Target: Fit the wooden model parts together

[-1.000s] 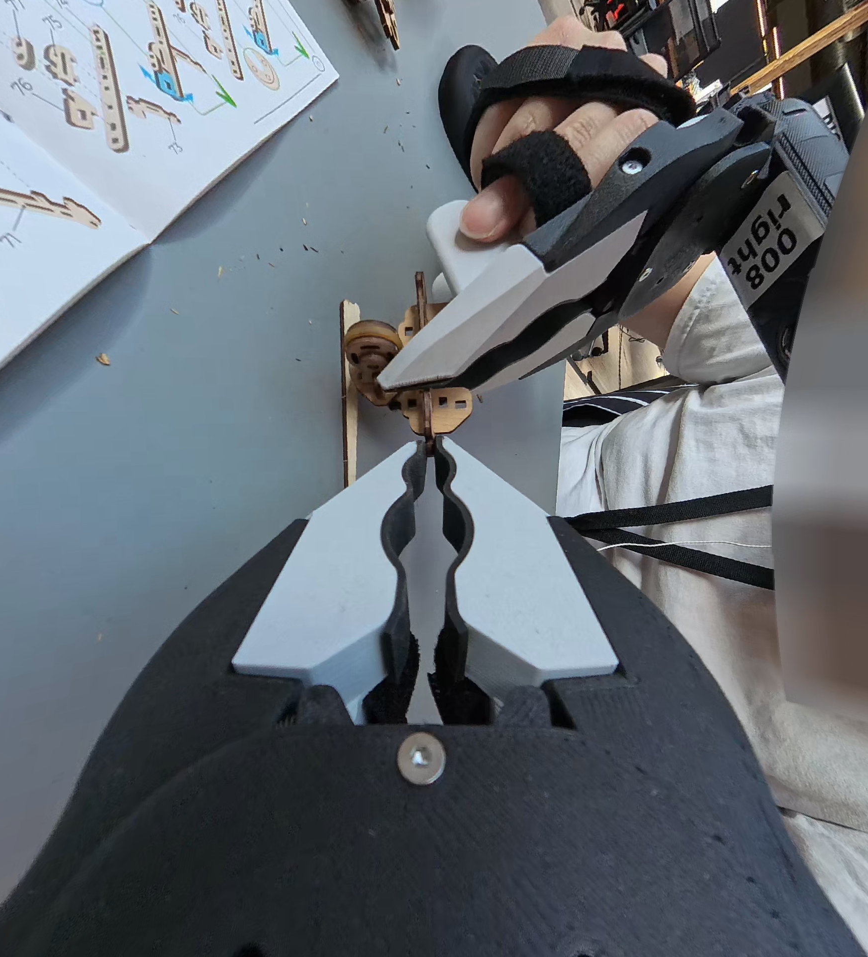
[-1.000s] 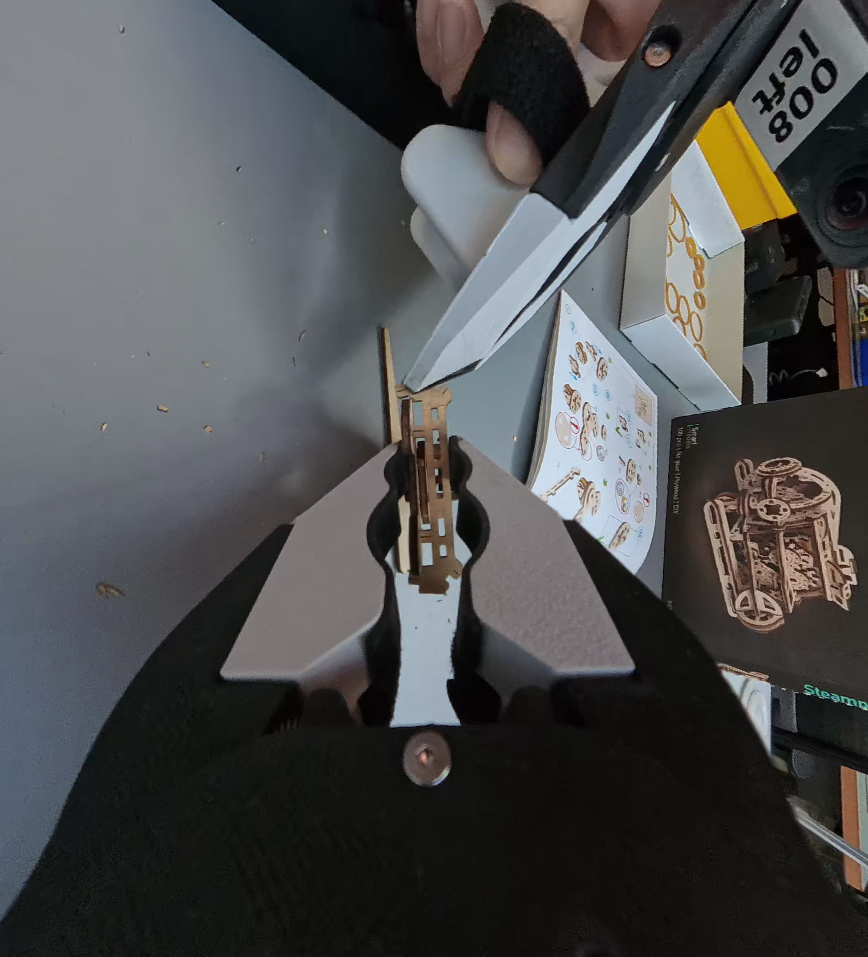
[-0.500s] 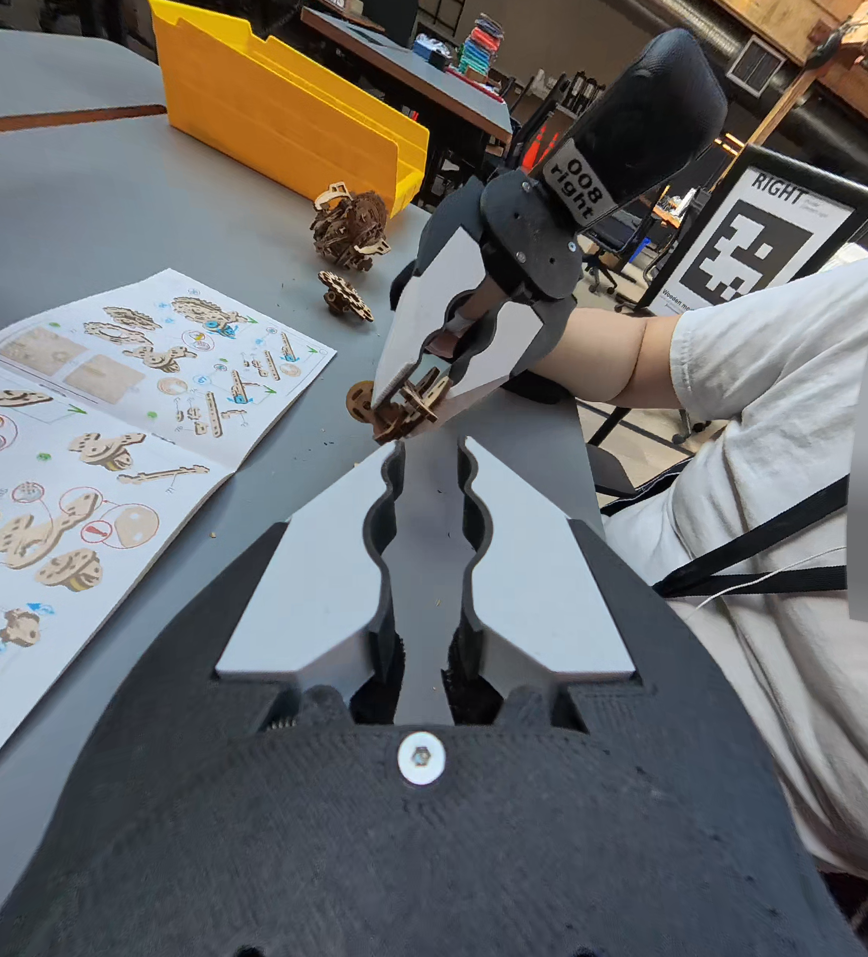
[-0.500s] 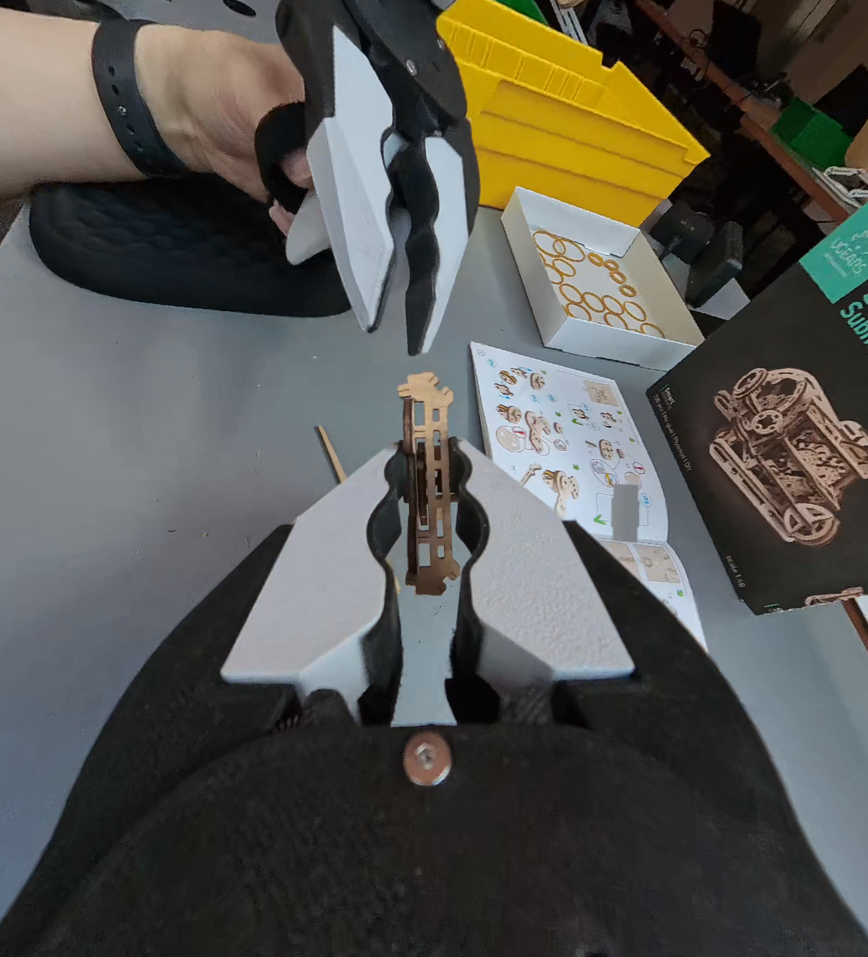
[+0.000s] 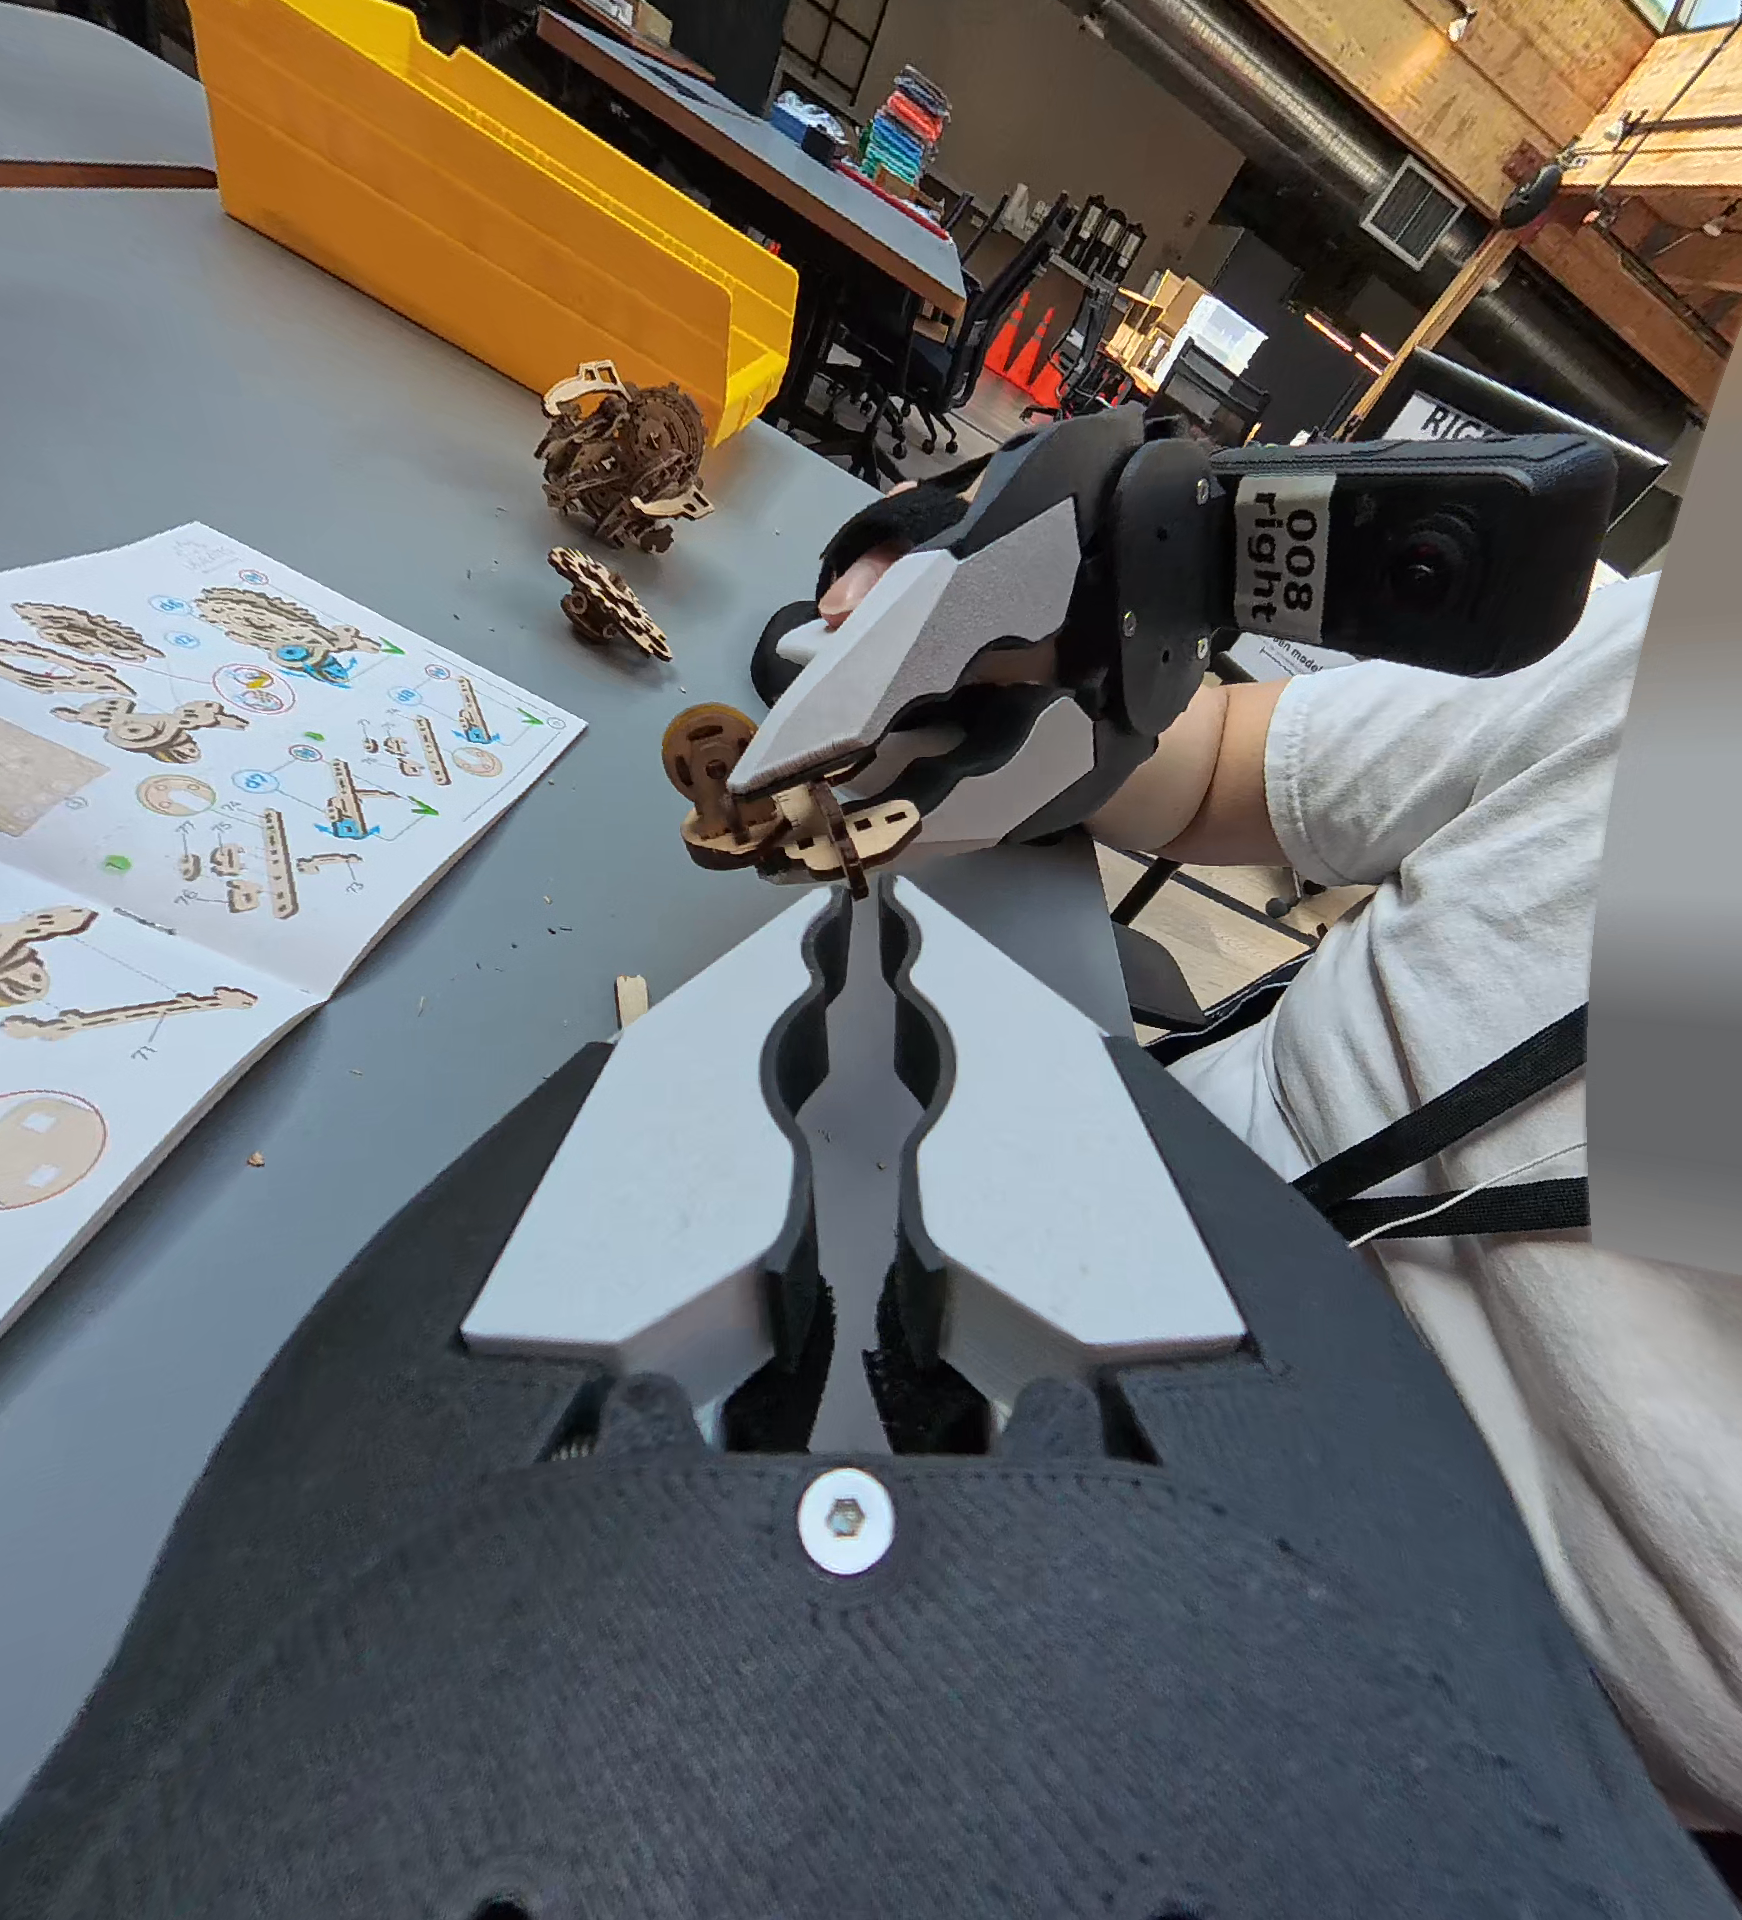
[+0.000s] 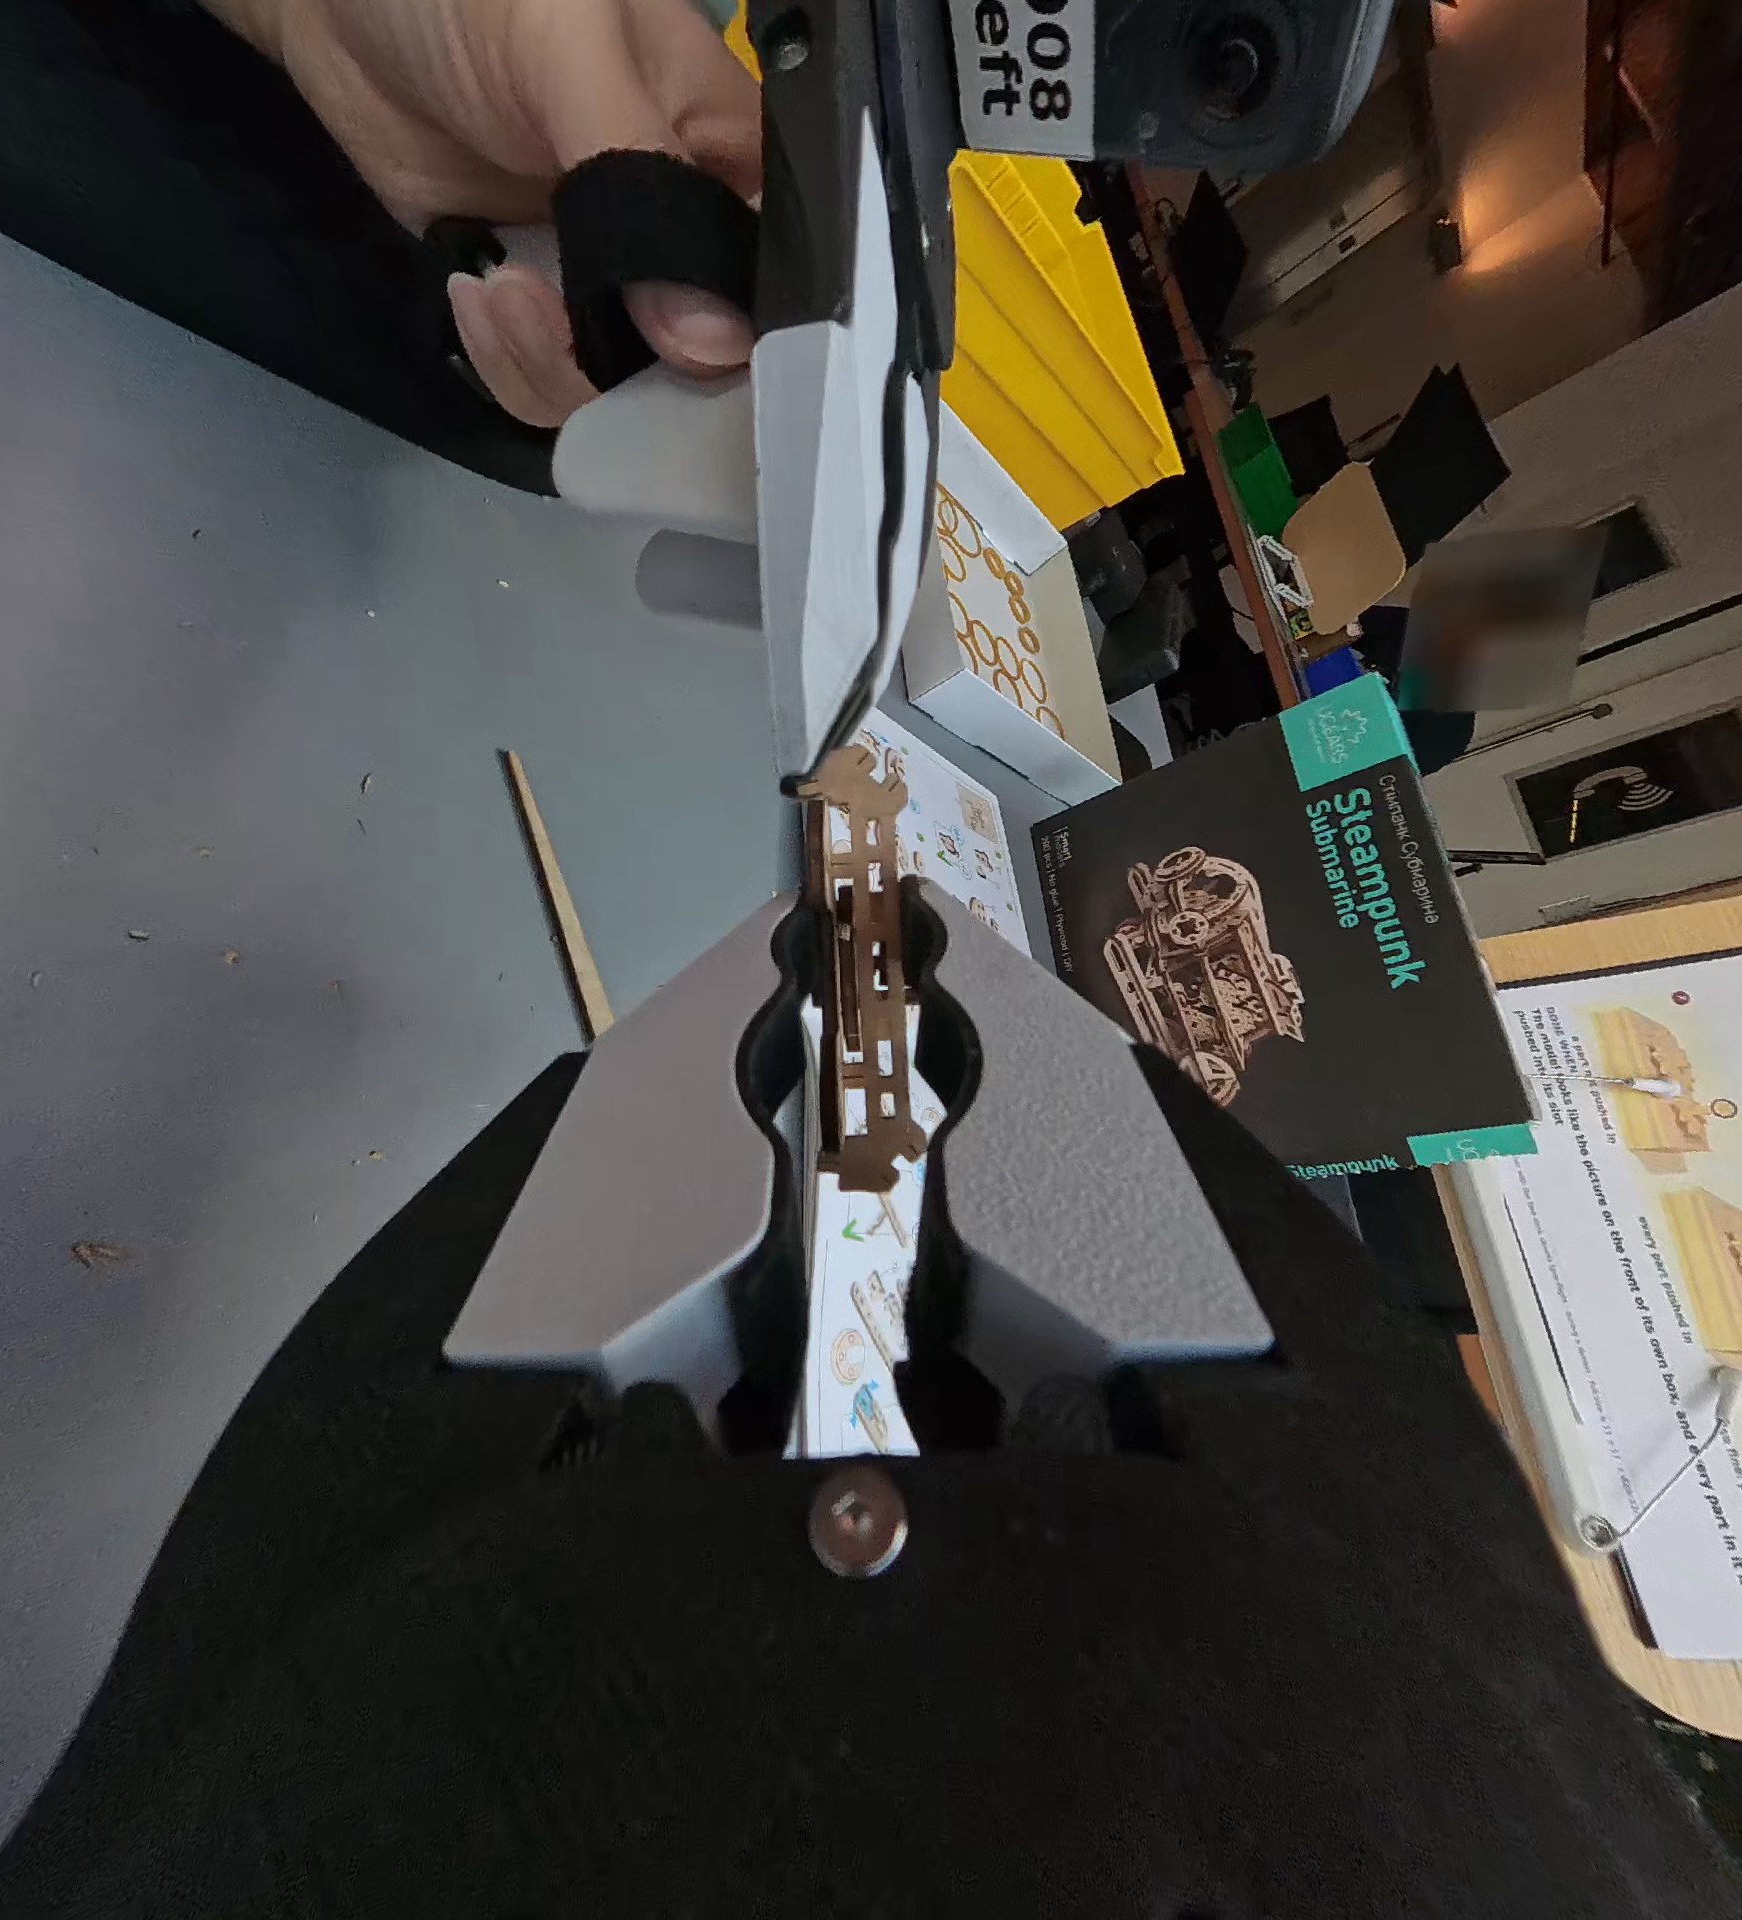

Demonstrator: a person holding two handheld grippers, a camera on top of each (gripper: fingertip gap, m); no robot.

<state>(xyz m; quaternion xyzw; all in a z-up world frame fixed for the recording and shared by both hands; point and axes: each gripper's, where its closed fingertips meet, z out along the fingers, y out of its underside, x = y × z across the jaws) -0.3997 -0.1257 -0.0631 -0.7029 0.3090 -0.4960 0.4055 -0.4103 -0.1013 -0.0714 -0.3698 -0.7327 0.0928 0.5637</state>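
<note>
The wooden model part [image 6: 862, 997], a small laser-cut assembly of pale plywood with a slotted ladder-like strip, a round disc at one end and lobed cross-pieces, is held above the grey table [image 5: 171, 416] near its front edge. The right gripper [image 6: 862, 914] is clamped on this assembly, which stands upright between its jaws with the notched top projecting past the fingertips. Seen from the left wrist view, the same gripper lies nearly level, its fingers pointing left, the person's strapped hand [image 5: 877, 561] behind it and a bare forearm leading to a white sleeve. The left gripper [image 5: 862, 894] is aimed at the assembly; in the right wrist view it descends steeply from above, its tips meeting the top lobe of the strip. Its jaws stand almost together with only a narrow slit between the tips; whether they pinch the wood cannot be told. On the table lie an open instruction booklet [image 5: 223, 748], a larger built wooden subassembly [image 5: 623, 457], a toothed wooden gear [image 5: 607, 613], a thin wooden stick [image 6: 555, 894], a yellow bin [image 5: 472, 208] and the dark kit box [image 6: 1262, 935].
</note>
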